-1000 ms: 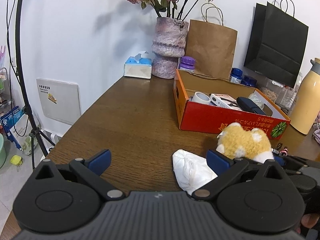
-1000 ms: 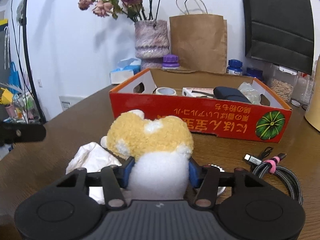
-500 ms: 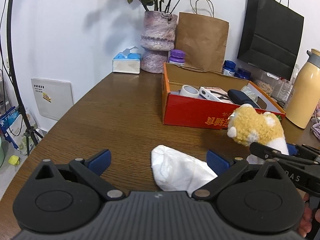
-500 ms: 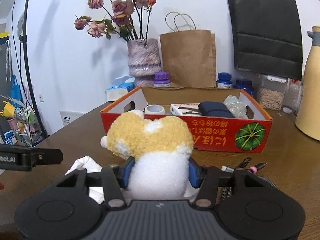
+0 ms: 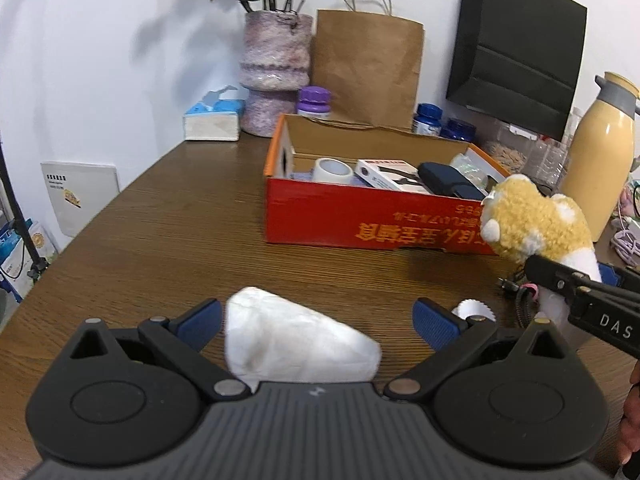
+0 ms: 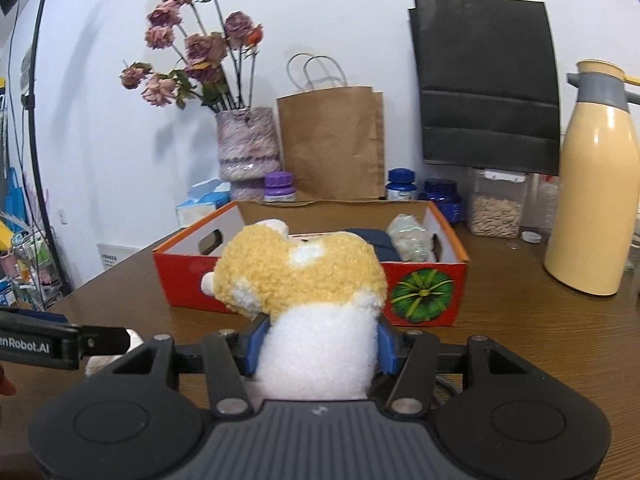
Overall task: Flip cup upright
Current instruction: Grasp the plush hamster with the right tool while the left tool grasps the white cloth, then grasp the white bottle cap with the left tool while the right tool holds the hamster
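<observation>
The right hand-held gripper (image 6: 318, 350) is clamped on the white base of a fluffy yellow-and-white plush cup (image 6: 308, 292), held above the brown wooden desk (image 5: 168, 232) before the red cardboard box (image 6: 424, 292). Its long axis stands near upright, yellow end up. The left hand-held gripper (image 5: 318, 322) gapes wide over a crumpled white cloth (image 5: 292, 344).

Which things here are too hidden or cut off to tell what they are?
- Cup: none recognisable in either view.
- White bundle, left view: near end hidden behind the left tool.
- Plush toy, right view: its underside hidden by the right tool.
- Box contents, right view: mostly blocked by the toy.
</observation>
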A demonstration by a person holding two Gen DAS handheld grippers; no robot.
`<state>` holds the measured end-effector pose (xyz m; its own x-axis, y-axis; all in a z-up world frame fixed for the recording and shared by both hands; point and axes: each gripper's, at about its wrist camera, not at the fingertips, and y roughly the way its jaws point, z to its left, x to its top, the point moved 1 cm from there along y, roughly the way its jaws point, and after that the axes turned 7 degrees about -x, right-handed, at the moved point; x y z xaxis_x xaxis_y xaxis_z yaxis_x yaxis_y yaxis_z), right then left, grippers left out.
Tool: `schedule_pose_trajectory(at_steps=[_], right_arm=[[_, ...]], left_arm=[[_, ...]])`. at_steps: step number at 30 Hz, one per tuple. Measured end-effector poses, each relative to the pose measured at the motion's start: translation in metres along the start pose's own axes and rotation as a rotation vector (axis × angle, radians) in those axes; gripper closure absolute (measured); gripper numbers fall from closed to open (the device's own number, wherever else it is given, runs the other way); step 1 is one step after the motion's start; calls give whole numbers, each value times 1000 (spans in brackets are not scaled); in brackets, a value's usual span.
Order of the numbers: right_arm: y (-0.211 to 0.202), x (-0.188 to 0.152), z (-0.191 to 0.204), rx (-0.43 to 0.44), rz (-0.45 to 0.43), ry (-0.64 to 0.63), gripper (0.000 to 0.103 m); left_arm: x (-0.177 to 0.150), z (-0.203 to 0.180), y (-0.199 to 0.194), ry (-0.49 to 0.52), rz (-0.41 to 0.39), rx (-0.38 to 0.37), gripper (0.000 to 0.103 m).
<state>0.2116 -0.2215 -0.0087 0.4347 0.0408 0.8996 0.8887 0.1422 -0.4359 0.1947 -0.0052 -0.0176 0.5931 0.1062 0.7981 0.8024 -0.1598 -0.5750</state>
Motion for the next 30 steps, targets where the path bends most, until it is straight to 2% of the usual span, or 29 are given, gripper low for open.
schedule_pose_trajectory(at_steps=[10, 16, 23, 30], right_arm=[[-12, 1, -30, -41, -39, -29, 50], [-10, -2, -48, -71, -28, -30, 50], [-9, -3, -62, -98, -25, -26, 50], [-10, -2, -67, -108, -34, -16, 50]], left_arm=[[-5, -47, 25, 52, 37, -55, 0], [-11, -66, 43, 61, 76, -69, 0], [-17, -84, 62, 87, 95, -57, 0], [-19, -100, 72, 127, 65, -38, 4]])
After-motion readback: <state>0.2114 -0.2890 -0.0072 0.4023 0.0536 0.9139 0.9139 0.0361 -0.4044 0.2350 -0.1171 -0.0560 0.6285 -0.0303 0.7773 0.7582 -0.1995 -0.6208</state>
